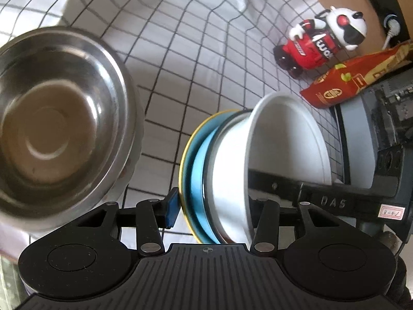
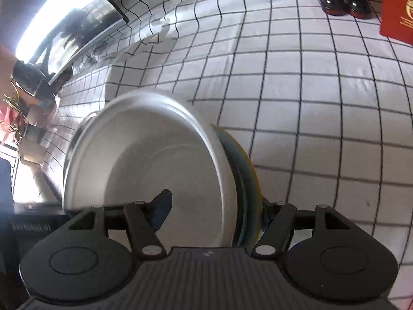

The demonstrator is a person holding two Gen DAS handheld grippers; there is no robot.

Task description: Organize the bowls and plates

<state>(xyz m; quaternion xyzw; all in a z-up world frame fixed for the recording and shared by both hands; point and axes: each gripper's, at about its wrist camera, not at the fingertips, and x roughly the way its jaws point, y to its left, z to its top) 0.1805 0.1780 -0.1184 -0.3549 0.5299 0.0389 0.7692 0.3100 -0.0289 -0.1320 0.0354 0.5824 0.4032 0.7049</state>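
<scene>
My left gripper (image 1: 211, 206) is shut on a stack: a blue plate with a yellow rim (image 1: 192, 170) and a white bowl (image 1: 281, 142) nested on it, held on edge above the checked cloth. My right gripper (image 2: 214, 206) is shut on the same stack from the other side; the white bowl (image 2: 144, 170) and the blue plate's rim (image 2: 251, 180) show between its fingers. A steel bowl (image 1: 56, 126) stands on the cloth to the left of the stack in the left wrist view. The right gripper's body (image 1: 374, 170) shows behind the white bowl.
A white cloth with a black grid (image 2: 309, 90) covers the table. A red and white toy figure (image 1: 320, 41) and a red packet (image 1: 343, 82) lie at the far right. A dark tray or screen (image 2: 77, 25) and potted plants (image 2: 23, 118) stand at the far left.
</scene>
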